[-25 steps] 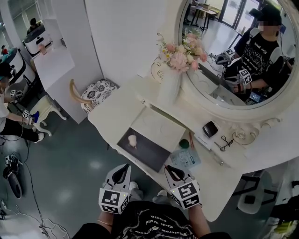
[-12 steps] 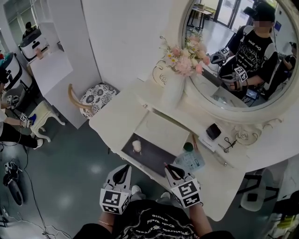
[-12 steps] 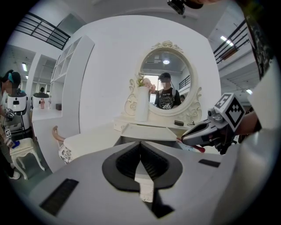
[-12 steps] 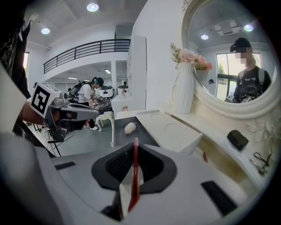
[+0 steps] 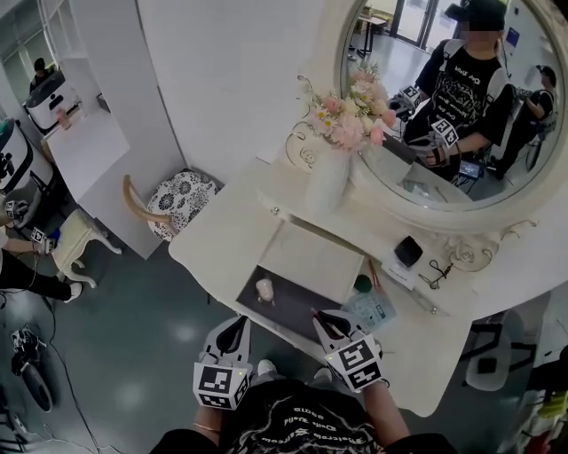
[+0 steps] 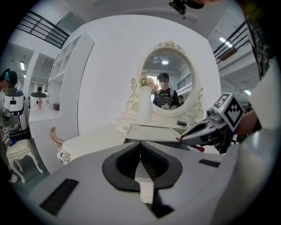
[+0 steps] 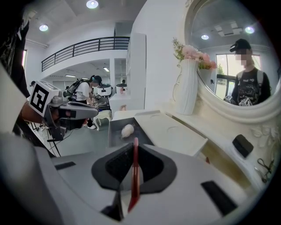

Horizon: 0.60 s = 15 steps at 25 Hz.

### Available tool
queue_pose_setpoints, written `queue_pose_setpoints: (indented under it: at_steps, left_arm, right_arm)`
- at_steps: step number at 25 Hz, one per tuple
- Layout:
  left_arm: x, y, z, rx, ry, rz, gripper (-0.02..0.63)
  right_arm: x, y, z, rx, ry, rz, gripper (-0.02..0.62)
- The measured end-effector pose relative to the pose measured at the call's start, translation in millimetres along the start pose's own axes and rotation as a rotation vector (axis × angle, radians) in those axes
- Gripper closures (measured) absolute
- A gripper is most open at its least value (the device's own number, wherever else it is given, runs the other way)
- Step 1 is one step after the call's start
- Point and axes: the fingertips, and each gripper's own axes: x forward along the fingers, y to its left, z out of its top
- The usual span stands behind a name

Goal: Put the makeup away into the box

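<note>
Two grippers: left gripper point(image 6: 140, 145) jaws together, right gripper point(image 7: 134, 145) clamped on one red stick point(image 7: 134, 176), perhaps a pencil.

Bright, even white light overall. Round recessed ceiling lamps point(image 7: 92, 4), up and left of the oval white-framed wall mirror point(image 7: 219, 52), flare slightly. The mirror glass reflects bright daylight. Shadows below the mirror are soft and faint. Both gripper views: heavy fisheye bend, dark vignetted corners, near foreground out of focus.

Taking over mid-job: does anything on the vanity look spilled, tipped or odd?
Nothing stands out: the vase stands upright, the puff lies in the open drawer, and the right tongs grip a red pencil.
</note>
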Motion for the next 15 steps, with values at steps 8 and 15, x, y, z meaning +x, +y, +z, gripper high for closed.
queue_pose_setpoints:
  at_steps: [8, 15]
  left_arm:
    - [8, 6, 2, 0.007, 0.001, -0.025, 0.591]
    - [8, 21, -1, -0.021, 0.01, -0.017, 0.591]
  right_arm:
    - [14, 8, 13, -0.049, 0.034, 0.032, 0.552]
    - [33, 11, 27, -0.079, 0.058, 0.048, 0.552]
